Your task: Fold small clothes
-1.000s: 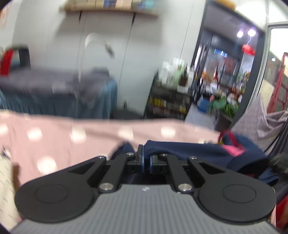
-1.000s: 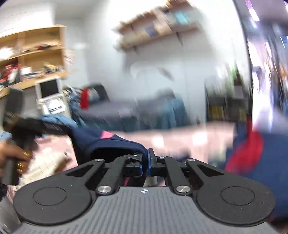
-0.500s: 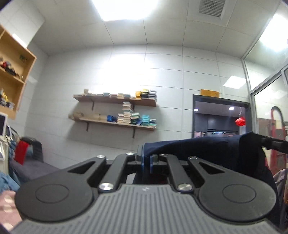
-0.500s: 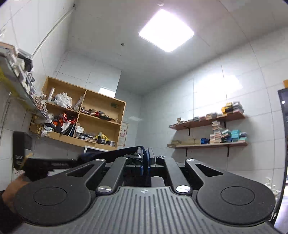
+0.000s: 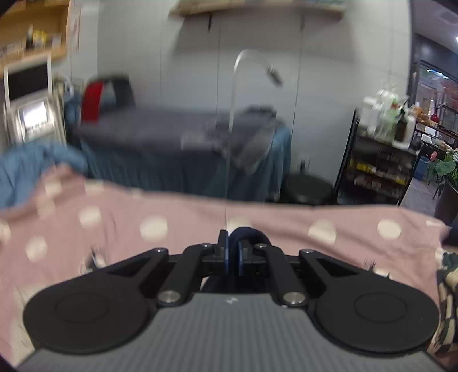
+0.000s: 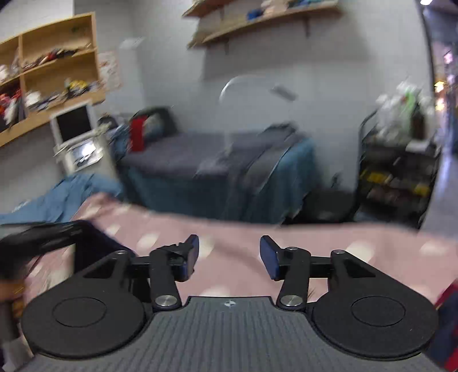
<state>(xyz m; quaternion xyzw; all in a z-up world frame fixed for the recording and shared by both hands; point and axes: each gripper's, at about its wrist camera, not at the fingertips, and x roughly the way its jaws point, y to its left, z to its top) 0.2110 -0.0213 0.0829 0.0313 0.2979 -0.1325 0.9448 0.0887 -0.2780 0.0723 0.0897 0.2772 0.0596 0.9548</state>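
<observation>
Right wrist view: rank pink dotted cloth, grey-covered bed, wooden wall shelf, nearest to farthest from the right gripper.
1. pink dotted cloth, directly under the open right gripper.
2. grey-covered bed, beyond the cloth, centre.
3. wooden wall shelf, high on the back wall.

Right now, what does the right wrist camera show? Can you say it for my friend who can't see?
The right gripper is open with nothing between its jaws, which have just been opening, above a pink cloth with pale dots. At the left edge, a dark blue garment hangs from the left gripper. Behind is a blurry room with a grey bed.
</observation>
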